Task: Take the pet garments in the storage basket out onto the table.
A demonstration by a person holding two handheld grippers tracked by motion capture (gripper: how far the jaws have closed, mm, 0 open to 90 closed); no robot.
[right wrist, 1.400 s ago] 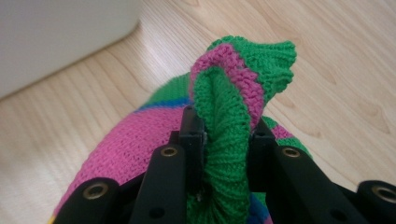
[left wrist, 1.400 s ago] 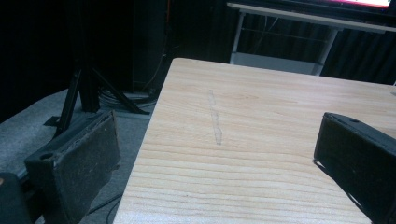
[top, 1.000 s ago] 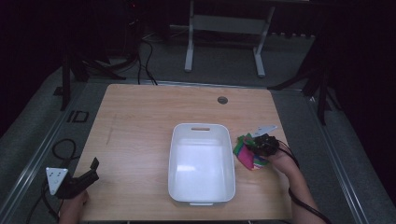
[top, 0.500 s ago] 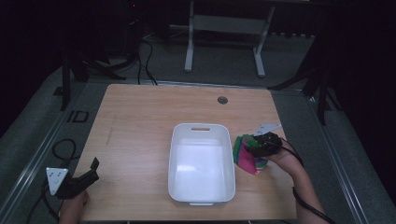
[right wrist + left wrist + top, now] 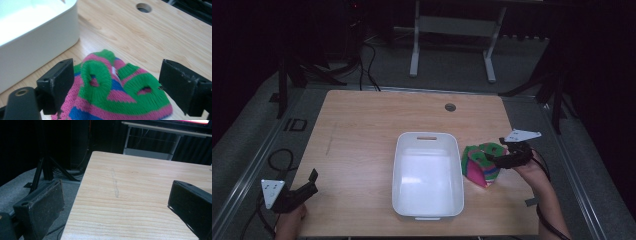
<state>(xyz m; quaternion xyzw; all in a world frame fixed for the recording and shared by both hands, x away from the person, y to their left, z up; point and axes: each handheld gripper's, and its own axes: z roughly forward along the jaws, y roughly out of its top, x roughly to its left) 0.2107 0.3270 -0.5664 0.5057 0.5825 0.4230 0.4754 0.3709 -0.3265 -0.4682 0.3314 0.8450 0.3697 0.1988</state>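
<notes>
- The tub (image 5: 428,176) stands on the table (image 5: 362,130), toward its near edge and a little right of centre.
- The knit piece (image 5: 481,163) lies on the table just right of the tub, touching or nearly touching its wall.
- The right gripper (image 5: 498,159) is at the knit piece's right side, one jaw either side of it in the right gripper view.
- The hole (image 5: 450,107) sits in the table behind the tub, near the far edge.
- The left gripper (image 5: 309,183) is at the table's near left corner, well apart from the tub.
</notes>
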